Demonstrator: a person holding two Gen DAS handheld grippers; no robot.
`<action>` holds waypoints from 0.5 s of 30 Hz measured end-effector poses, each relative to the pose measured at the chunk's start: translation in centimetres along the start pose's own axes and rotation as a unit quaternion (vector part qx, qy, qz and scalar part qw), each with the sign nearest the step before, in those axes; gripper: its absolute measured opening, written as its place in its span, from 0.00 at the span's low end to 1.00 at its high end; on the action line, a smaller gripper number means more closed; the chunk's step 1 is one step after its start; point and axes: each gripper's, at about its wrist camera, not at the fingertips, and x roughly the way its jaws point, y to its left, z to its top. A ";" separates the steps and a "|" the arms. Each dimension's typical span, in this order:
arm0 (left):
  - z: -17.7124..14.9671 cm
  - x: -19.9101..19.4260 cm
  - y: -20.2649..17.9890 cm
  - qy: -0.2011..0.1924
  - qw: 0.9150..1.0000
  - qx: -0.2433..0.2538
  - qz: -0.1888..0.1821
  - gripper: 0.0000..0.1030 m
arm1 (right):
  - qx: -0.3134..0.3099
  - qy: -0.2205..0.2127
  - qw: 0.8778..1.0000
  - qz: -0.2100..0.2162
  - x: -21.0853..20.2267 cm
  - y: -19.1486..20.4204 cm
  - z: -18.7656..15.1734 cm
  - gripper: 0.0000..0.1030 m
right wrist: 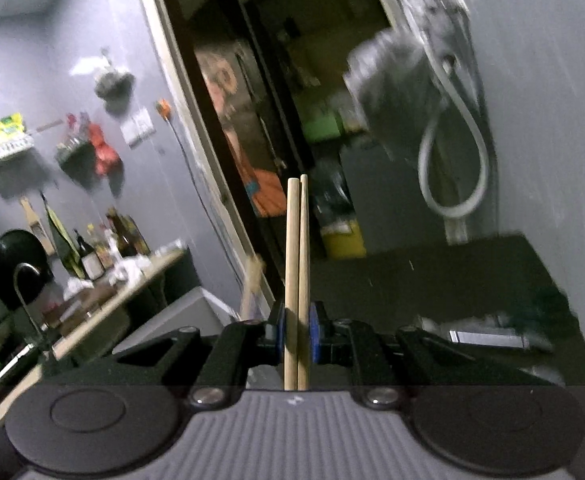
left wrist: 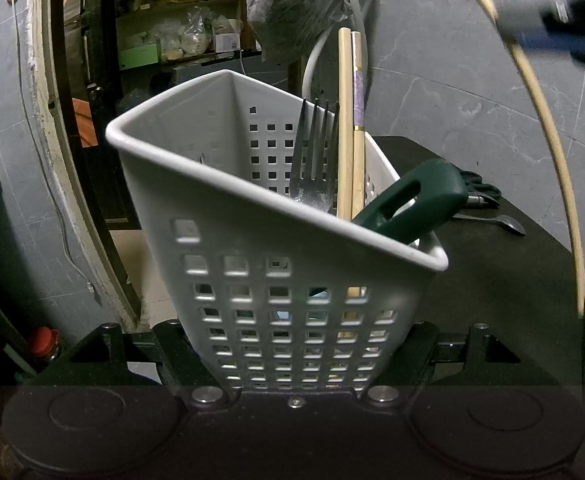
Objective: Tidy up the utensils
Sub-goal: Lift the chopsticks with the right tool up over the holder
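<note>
Left wrist view: the left gripper [left wrist: 296, 344] is clenched on the lower walls of the white perforated caddy [left wrist: 252, 248], which fills the frame and sits tilted with its open mouth leaning toward the upper left. I judge the tilt is meant to present the opening for loading. Contents, counted: one fork [left wrist: 312, 160], tines up; two chopsticks [left wrist: 350, 120], upright and touching each other, one plain and one with a patterned band; one dark green handle [left wrist: 408, 200] resting on the rim at the right. Everything leans into the right end of the caddy, which is the low side. Beyond it, on the black table [left wrist: 512, 280], lies one spoon [left wrist: 492, 220], not yet put away, beside a dark object I cannot identify. A pale stick [left wrist: 540, 112] arcs down the right edge from a blurred dark shape at top right, probably the other gripper. Right wrist view: the right gripper [right wrist: 297, 336] is grasping a pair of plain chopsticks [right wrist: 297, 260], two by count, pinched side by side between the blue pads [right wrist: 314, 336] and pointing upward, away from the camera. Holding them together near one end should allow both to be dropped in at once. The background is smeared. The table sits lower right, with indistinct utensils still on it.
</note>
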 end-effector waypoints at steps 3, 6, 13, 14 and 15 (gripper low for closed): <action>0.0 0.0 0.0 0.000 1.000 0.000 0.000 0.74 | -0.018 -0.025 0.999 0.018 -0.1 1.1 1.9 0.14; 0.0 0.0 0.0 0.000 1.000 0.000 0.000 0.74 | -0.034 -0.048 0.998 0.039 0.0 2.3 3.4 0.14; 0.0 0.0 0.0 0.000 1.000 -0.001 0.000 0.74 | -0.046 -0.091 0.991 0.086 1.6 4.6 6.0 0.14; 0.0 0.0 0.0 0.000 1.000 -0.002 0.001 0.74 | -0.047 -0.096 0.990 0.093 1.9 4.9 6.3 0.14; 0.0 0.0 0.0 0.000 1.000 -0.002 0.001 0.74 | -0.047 -0.099 0.989 0.098 2.3 5.1 6.4 0.14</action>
